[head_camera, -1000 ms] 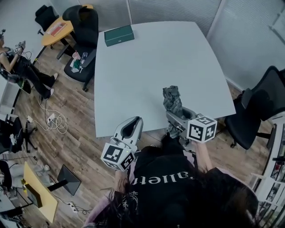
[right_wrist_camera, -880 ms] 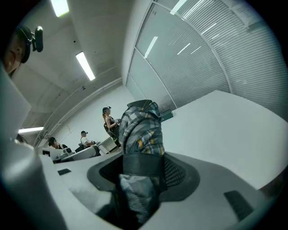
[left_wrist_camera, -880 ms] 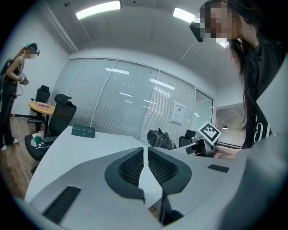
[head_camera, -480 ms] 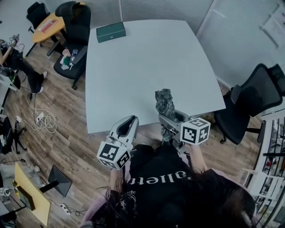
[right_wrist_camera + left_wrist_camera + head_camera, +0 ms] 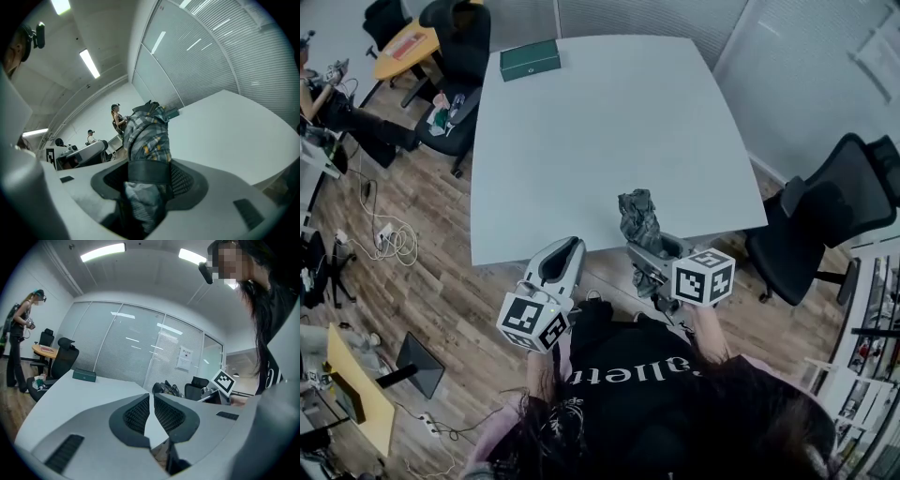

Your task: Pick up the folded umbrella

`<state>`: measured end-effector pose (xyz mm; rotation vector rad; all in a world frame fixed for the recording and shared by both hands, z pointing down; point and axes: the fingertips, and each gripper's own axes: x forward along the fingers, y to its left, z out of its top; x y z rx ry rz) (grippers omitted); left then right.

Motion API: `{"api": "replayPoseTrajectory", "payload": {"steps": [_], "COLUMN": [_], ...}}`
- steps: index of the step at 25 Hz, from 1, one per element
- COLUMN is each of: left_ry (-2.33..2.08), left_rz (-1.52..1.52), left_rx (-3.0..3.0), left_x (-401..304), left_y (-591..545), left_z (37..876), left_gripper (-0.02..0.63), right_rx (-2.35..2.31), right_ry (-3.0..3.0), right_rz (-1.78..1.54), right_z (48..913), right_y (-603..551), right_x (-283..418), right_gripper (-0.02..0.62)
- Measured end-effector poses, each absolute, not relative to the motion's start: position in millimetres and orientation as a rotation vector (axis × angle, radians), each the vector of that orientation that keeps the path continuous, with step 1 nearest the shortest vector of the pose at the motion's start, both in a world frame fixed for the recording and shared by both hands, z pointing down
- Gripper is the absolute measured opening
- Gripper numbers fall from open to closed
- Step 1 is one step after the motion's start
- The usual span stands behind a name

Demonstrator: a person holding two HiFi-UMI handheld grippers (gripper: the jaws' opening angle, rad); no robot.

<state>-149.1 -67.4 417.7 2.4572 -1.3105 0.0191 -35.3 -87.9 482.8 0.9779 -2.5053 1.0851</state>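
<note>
Pale grey, the large flat-topped desk fills the centre of the head view. A black mesh-backed office chair stands beside its right edge. The left gripper is held off the desk's near edge, above the wood floor; its jaws stand almost together, with only a narrow slit between the pads and nothing in it. The right gripper is clamped on the folded grey plaid fabric umbrella, its pads pressing on the strapped part. The umbrella projects forward from the jaws over the desk's near edge. A dark green rectangular box lies at the far left corner.
</note>
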Motion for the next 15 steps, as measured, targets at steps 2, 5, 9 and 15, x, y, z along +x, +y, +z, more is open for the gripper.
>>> {"api": "replayPoseTrajectory", "payload": {"steps": [2,5,9,15], "left_ry": [-1.318,-1.336,-1.358,-1.390], "left_rz": [0.030,0.050,0.064,0.075], "left_rx": [2.451,2.438,2.427,2.415], "left_x": [-136,-117,-96,-68], "left_y": [-60,-48,-31,-1], "left_z": [418,419,418,420], "left_gripper": [0.046,0.046,0.046,0.046], "right_rx": [0.964,0.948,0.918,0.870], "right_ry": [-2.501,-2.498,-2.509,-2.525], "right_rz": [1.079,1.074,1.071,1.063], "right_z": [485,488,490,493], "right_y": [-81,-72,-58,-29], "right_x": [-23,-5,14,37], "right_gripper": [0.236,0.236,0.236,0.236]}}
